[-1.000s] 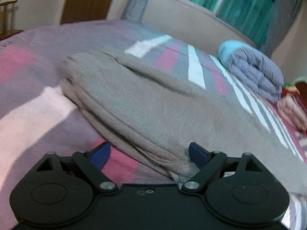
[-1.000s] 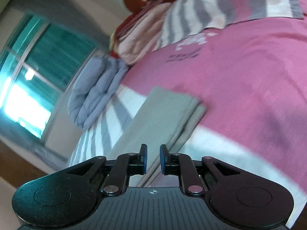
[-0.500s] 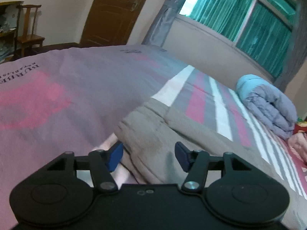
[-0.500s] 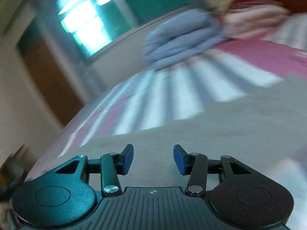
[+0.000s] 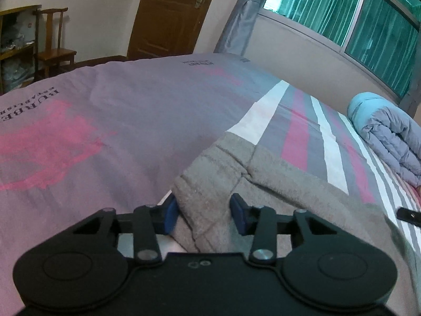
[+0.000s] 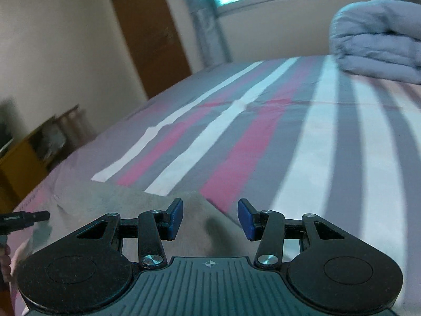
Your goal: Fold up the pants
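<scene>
Grey fleece pants (image 5: 263, 184) lie flat on the striped bedspread (image 5: 131, 110). My left gripper (image 5: 204, 214) is open, its blue pads on either side of the near corner of the pants. In the right wrist view the pants (image 6: 126, 205) show at lower left. My right gripper (image 6: 209, 217) is open over the pants' far edge, holding nothing. The left gripper's tip (image 6: 23, 217) shows at the left edge of the right wrist view, and the right gripper's tip (image 5: 409, 213) at the right edge of the left wrist view.
A rolled grey-blue quilt (image 5: 386, 131) lies at the far side of the bed under the window; it also shows in the right wrist view (image 6: 376, 36). A wooden chair (image 5: 54, 42), shelf and door (image 5: 168, 13) stand beyond the bed's end.
The left gripper slid along the pants to their corner and its jaws narrowed around it. The right gripper opened wider and swung round to the pants' edge.
</scene>
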Available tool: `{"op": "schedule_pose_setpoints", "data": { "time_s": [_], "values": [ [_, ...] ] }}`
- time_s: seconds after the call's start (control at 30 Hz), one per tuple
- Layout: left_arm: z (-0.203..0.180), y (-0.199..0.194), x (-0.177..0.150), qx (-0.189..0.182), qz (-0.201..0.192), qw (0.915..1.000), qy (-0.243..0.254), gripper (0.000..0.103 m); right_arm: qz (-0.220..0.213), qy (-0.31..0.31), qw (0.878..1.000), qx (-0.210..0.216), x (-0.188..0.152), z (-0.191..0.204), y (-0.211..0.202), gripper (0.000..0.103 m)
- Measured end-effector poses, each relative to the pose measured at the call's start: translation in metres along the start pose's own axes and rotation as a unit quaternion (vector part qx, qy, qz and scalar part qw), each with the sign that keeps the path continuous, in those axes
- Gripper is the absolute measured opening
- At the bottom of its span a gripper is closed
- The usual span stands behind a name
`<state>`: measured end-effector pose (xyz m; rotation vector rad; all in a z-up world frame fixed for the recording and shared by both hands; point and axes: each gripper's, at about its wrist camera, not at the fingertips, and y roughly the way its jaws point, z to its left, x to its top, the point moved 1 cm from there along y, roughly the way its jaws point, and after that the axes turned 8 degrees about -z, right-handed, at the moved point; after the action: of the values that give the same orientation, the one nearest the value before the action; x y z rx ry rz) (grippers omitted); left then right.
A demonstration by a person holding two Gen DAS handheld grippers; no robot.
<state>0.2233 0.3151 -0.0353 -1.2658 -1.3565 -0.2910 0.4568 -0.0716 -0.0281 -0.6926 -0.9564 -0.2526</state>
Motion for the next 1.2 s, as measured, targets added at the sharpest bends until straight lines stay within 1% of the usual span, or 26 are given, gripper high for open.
{"op": "schedule_pose_setpoints", "data": {
  "time_s": [0.07, 0.13, 0.2, 0.23, 0.27, 0.33, 0.37, 0.4, 0.43, 0.47, 0.5, 0.53, 0.57, 0.6, 0.67, 0.73, 0.77, 0.87, 0.9, 0.93, 0.97, 1.0, 1.1, 1.13, 1.17, 1.2],
  "values": [
    [0.002, 0.000, -0.001, -0.003, -0.002, 1.0000, -0.002, 0.032, 0.019, -0.012, 1.000, 0.018, 0.000, 0.004, 0.020, 0.042],
    [0.003, 0.002, -0.001, -0.006, -0.002, 1.0000, 0.000, 0.031, 0.048, -0.022, 0.998, 0.033, 0.000, 0.004, 0.038, 0.041],
    [0.003, 0.004, -0.001, -0.009, 0.000, 1.0000, 0.001, 0.028, 0.075, -0.030, 0.996, 0.044, -0.002, 0.000, 0.053, 0.035],
    [0.003, 0.004, -0.001, -0.010, 0.000, 0.9999, 0.000, 0.023, 0.087, -0.030, 0.994, 0.053, -0.004, 0.001, 0.056, 0.015],
    [0.002, 0.002, 0.001, -0.014, -0.004, 0.9999, 0.000, 0.019, 0.094, -0.029, 0.993, 0.069, -0.004, 0.001, 0.058, 0.002],
    [-0.004, -0.007, 0.005, -0.019, -0.034, 0.9992, 0.015, 0.018, 0.088, -0.050, 0.991, 0.082, 0.000, 0.006, 0.056, 0.002],
    [-0.008, -0.010, 0.005, -0.017, -0.045, 0.9984, 0.028, 0.017, 0.073, -0.058, 0.992, 0.081, 0.004, 0.008, 0.051, 0.002],
    [-0.011, -0.009, 0.003, -0.010, -0.041, 0.9985, 0.035, 0.017, 0.050, -0.058, 0.994, 0.072, 0.009, 0.007, 0.044, 0.002],
    [-0.011, -0.004, -0.001, 0.001, -0.024, 0.9990, 0.037, 0.018, 0.030, -0.052, 0.996, 0.061, 0.013, 0.004, 0.038, 0.002],
    [-0.009, 0.001, -0.006, 0.008, -0.013, 0.9993, 0.035, 0.018, 0.019, -0.049, 0.998, 0.046, 0.014, 0.000, 0.039, 0.001],
    [-0.007, 0.003, -0.010, 0.010, -0.011, 0.9994, 0.031, 0.018, 0.026, -0.066, 0.997, 0.019, 0.008, -0.001, 0.046, 0.001],
    [-0.005, 0.004, -0.011, 0.009, -0.012, 0.9995, 0.028, 0.018, 0.057, -0.074, 0.996, 0.000, -0.004, -0.001, 0.055, 0.002],
    [-0.005, 0.003, -0.010, 0.008, -0.010, 0.9995, 0.029, 0.019, 0.095, -0.065, 0.993, -0.006, -0.016, -0.003, 0.068, 0.002],
    [-0.006, 0.002, -0.006, 0.007, -0.008, 0.9993, 0.035, 0.020, 0.097, -0.058, 0.994, -0.011, -0.022, -0.004, 0.071, 0.002],
    [-0.003, -0.004, 0.001, -0.001, -0.009, 0.9994, 0.032, 0.026, 0.082, -0.020, 0.996, -0.019, -0.014, -0.008, 0.063, 0.003],
    [0.001, -0.015, 0.005, -0.003, -0.015, 0.9994, 0.030, 0.029, 0.034, 0.011, 0.999, -0.013, -0.001, -0.010, 0.032, 0.004],
    [-0.001, -0.021, 0.003, -0.004, -0.019, 0.9992, 0.036, 0.029, 0.007, 0.017, 1.000, -0.011, 0.003, -0.012, 0.011, 0.004],
    [-0.017, -0.049, -0.002, -0.003, -0.043, 0.9968, 0.068, 0.026, -0.042, 0.009, 0.999, -0.014, 0.003, -0.011, -0.059, 0.004],
    [-0.022, -0.056, -0.005, -0.005, -0.055, 0.9961, 0.069, 0.028, -0.054, 0.001, 0.998, -0.018, -0.004, -0.011, -0.088, 0.004],
    [-0.026, -0.062, -0.007, -0.003, -0.068, 0.9954, 0.068, 0.032, -0.060, -0.005, 0.998, -0.026, -0.011, -0.009, -0.108, 0.004],
    [-0.029, -0.064, -0.009, -0.005, -0.072, 0.9950, 0.070, 0.033, -0.062, -0.008, 0.998, -0.033, -0.022, -0.010, -0.131, 0.004],
    [-0.035, -0.064, -0.010, -0.017, -0.062, 0.9950, 0.076, 0.033, -0.062, -0.008, 0.997, -0.040, -0.032, -0.011, -0.149, 0.004],
    [-0.053, -0.069, -0.018, -0.056, -0.055, 0.9928, 0.090, 0.033, -0.068, 0.010, 0.993, -0.100, -0.070, -0.027, -0.207, 0.004],
    [-0.060, -0.071, -0.022, -0.067, -0.054, 0.9915, 0.098, 0.033, -0.080, 0.027, 0.987, -0.134, -0.082, -0.036, -0.228, 0.004],
    [-0.066, -0.069, -0.028, -0.075, -0.049, 0.9902, 0.107, 0.034, -0.089, 0.053, 0.982, -0.155, -0.092, -0.044, -0.246, 0.004],
    [-0.072, -0.062, -0.037, -0.077, -0.036, 0.9898, 0.115, 0.035, -0.090, 0.074, 0.979, -0.168, -0.102, -0.053, -0.258, 0.004]
  ]
}}
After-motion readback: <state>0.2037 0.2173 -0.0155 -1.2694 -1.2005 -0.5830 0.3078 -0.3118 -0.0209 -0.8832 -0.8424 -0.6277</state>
